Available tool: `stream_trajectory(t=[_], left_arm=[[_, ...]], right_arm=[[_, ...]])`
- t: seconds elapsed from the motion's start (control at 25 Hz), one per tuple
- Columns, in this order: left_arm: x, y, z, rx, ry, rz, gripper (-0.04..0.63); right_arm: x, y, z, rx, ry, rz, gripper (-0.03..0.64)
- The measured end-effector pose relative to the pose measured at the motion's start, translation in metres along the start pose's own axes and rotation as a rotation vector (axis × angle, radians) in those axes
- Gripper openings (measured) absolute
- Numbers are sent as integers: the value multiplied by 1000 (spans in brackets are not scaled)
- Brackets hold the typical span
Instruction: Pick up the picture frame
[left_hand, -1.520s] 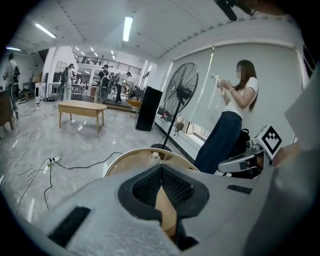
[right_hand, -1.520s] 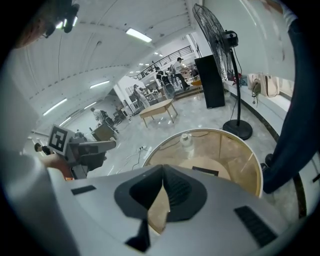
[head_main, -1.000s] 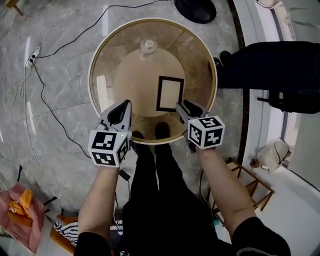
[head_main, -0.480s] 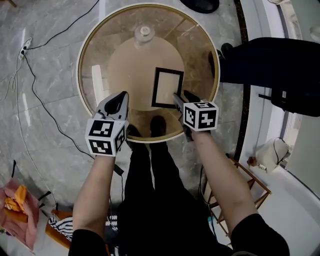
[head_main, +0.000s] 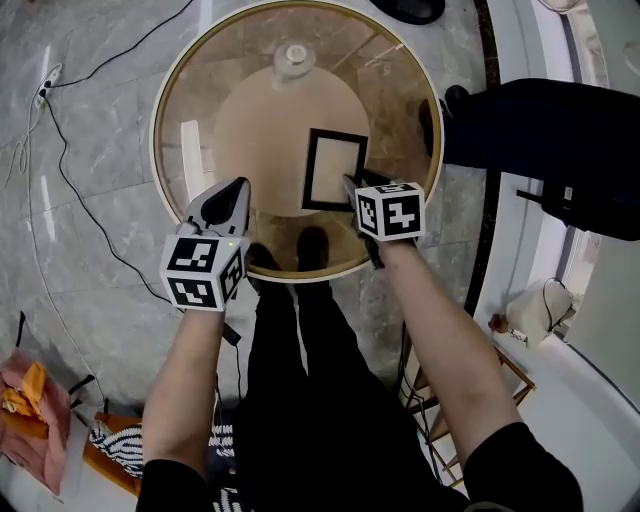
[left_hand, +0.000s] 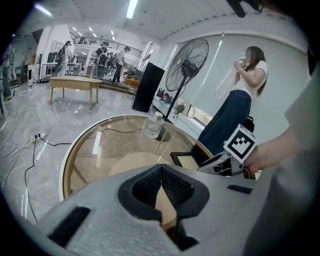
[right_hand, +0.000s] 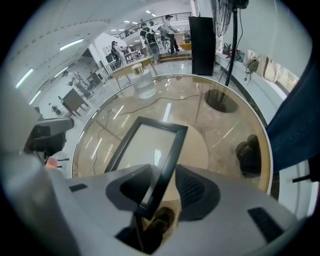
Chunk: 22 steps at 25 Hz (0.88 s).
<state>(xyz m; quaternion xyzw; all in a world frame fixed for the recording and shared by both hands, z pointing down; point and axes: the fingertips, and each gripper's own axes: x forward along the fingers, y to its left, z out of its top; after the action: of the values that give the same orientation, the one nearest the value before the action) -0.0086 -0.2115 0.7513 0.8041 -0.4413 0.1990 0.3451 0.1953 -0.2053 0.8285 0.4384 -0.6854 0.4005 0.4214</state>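
My right gripper (head_main: 350, 186) sits at the near right corner of the frame (head_main: 335, 170). Its fingers are apart and have just been closing. The frame's right rail runs between them, with a gap showing beside the right pad. The frame lies flat on the glass table (head_main: 200, 100). My left gripper (head_main: 238, 190), well left of the frame, has its fingers together on nothing.

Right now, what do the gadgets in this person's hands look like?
Both the left gripper and right gripper are light grey plastic with black ribbed pads. Each carries a white cube with black square markers. The person wears black short sleeves and black trousers.
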Motion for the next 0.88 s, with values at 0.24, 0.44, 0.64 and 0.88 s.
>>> stream_trajectory(t=[0.24, 0.44, 0.64, 0.88], left_arm=[[-1, 1, -12, -26, 13, 9, 9], [-5, 5, -15, -19, 26, 10, 9], [-9, 9, -18, -21, 31, 16, 11], [-9, 5, -19, -31, 29, 1, 11]], right_arm=[[1, 2, 3, 7, 17, 51, 124], [0, 5, 5, 14, 23, 84, 84], [-2, 8, 9, -67, 4, 36, 71], [-9, 13, 8, -75, -30, 43, 69]])
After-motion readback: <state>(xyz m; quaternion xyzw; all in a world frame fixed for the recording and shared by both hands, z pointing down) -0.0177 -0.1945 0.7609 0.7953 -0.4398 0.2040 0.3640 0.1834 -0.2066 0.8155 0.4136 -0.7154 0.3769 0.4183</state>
